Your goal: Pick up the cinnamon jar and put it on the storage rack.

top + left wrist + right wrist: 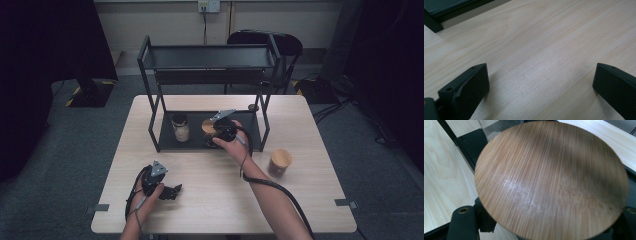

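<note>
My right gripper [216, 133] reaches over the lower shelf of a black two-tier rack [165, 141] and is shut on a jar with a round bamboo lid [208, 127]. In the right gripper view that bamboo lid [551, 180] lies close under the camera, with a black jaw at each side of it. A second jar [180, 128] with a dark lid stands on the same shelf to the left. My left gripper [171, 191] rests on the table near its front edge. Its jaws stand open over bare wood [540, 87].
Another bamboo-lidded jar [280, 162] stands on the light wooden table [220, 200] at the right. A small dark round thing [253, 107] lies behind the rack. The rack's top shelf [207, 56] holds nothing. A black chair [287, 42] stands beyond the table.
</note>
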{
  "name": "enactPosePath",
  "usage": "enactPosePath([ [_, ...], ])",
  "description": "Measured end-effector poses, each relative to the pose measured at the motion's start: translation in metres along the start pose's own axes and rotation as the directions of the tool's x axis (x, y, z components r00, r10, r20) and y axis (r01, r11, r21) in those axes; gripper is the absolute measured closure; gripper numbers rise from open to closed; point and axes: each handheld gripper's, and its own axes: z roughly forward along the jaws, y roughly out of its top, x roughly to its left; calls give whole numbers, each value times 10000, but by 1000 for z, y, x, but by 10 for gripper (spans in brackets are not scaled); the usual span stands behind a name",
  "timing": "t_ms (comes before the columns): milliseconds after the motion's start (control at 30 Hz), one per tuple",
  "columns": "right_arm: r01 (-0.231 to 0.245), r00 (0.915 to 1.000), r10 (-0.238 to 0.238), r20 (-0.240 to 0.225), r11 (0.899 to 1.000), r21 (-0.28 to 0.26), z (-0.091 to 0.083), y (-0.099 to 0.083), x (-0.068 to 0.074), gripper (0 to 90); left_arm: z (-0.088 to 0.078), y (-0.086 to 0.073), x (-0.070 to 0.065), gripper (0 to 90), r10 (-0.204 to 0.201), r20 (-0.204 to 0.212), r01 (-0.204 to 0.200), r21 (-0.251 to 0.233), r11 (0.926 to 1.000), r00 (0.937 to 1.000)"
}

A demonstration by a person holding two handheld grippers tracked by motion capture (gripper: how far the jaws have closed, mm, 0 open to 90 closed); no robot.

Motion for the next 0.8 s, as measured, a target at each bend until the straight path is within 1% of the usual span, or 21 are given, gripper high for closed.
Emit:
enactPosePath([
  [233,-65,10000,65,-43,10000,65,7,2,1,251,0,0,0,2,-11,0,11,-6,10000,10000],
  [367,-186,9998,186,-104,9998,-2,9,3,1,251,0,0,0,2,-2,1,2,1,10000,10000],
  [433,-140,9999,140,-55,9999,59,10,3,1,251,0,0,0,2,-9,0,9,-5,10000,10000],
  [600,-239,9997,239,-9,9997,40,13,1,0,251,0,0,0,2,7,-1,-7,6,10000,10000],
  [700,-142,9999,141,73,9998,127,14,2,-1,251,0,0,0,2,11,-1,-11,10,10000,10000],
  [800,-204,9997,204,129,9998,18,15,2,-2,251,0,0,0,2,8,-2,-8,8,10000,10000],
])
